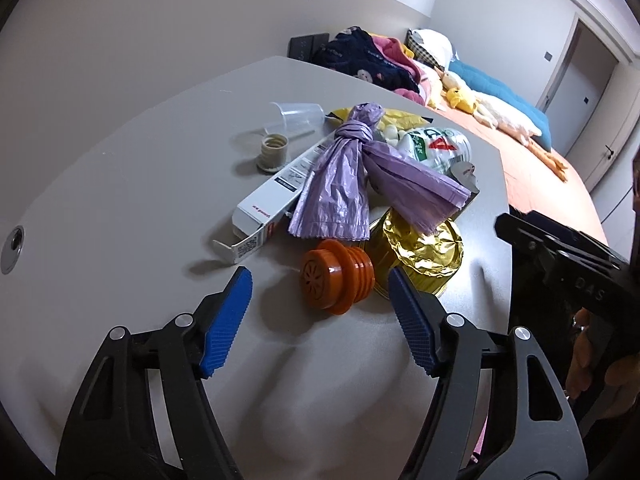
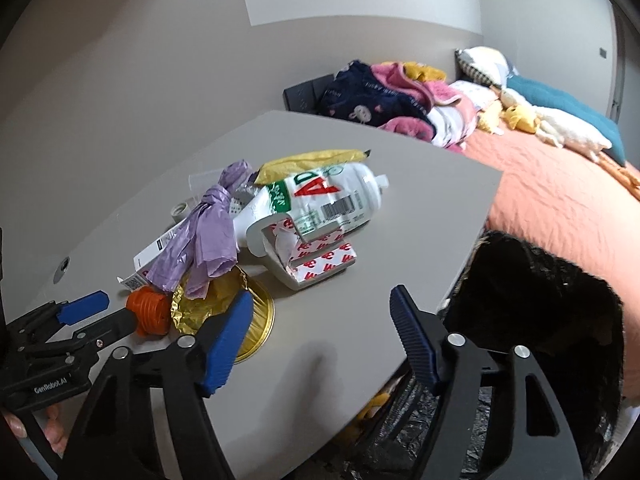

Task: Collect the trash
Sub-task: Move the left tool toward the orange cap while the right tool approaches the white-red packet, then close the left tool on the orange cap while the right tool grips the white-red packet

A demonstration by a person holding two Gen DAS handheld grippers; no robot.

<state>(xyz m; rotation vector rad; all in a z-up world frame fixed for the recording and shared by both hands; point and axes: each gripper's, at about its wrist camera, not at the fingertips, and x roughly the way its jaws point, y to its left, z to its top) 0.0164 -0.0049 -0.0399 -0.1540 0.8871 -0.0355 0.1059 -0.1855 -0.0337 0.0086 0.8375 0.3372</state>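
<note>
A pile of trash lies on the grey table (image 1: 120, 168): an orange ribbed stopper (image 1: 336, 280), a gold foil cup (image 1: 420, 256), a knotted purple plastic bag (image 1: 352, 176), a white carton (image 1: 272, 204), a white jug with red and green print (image 2: 320, 204), a clear cup (image 1: 296, 116) and a beige cap (image 1: 274, 152). My left gripper (image 1: 320, 312) is open, its jaws either side of the orange stopper (image 2: 150, 314), just short of it. My right gripper (image 2: 320, 328) is open and empty above the table's near edge, by the gold cup (image 2: 252, 320).
A black trash bag (image 2: 520, 320) hangs open below the table's right edge. Beyond it is a bed with an orange cover (image 2: 560, 208), piled clothes (image 2: 380, 100) and plush toys (image 1: 480, 104). A yellow wrapper (image 2: 316, 158) lies behind the jug.
</note>
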